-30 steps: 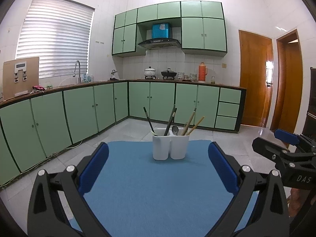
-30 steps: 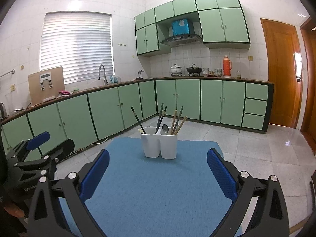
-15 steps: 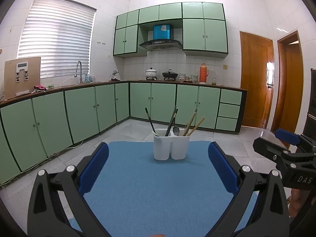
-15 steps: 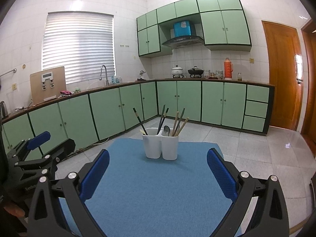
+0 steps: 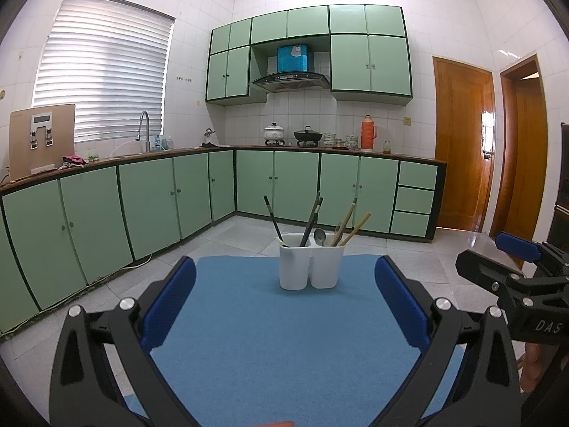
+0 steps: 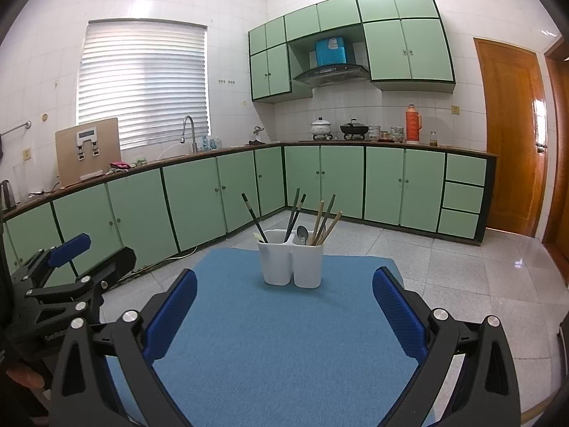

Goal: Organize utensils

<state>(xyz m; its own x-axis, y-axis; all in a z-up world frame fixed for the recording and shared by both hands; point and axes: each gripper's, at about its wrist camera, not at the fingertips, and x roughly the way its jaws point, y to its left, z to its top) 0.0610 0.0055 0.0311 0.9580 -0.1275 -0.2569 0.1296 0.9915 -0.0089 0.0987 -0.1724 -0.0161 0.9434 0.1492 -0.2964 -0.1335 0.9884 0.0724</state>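
Holder: white 2-compartment utensil holder (image 5: 312,266), upright, far-centre of blue mat (image 5: 284,348).
L compartment: dark chopsticks (image 5: 272,217).
R compartment: spoon (image 5: 319,237) w/ wooden chopsticks (image 5: 357,227).
Left gripper (image 5: 284,299): jaws spread wide, nothing held, well short of holder.
Right gripper (image 6: 284,297): jaws spread wide, nothing held.

Home kitchen, green cabinets (image 5: 153,203), range hood (image 5: 291,80), sink faucet (image 5: 143,130)

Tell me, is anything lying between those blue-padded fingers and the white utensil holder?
Nothing: in both wrist views only bare blue mat stretches from each open gripper, left gripper and right gripper, to the white holder.
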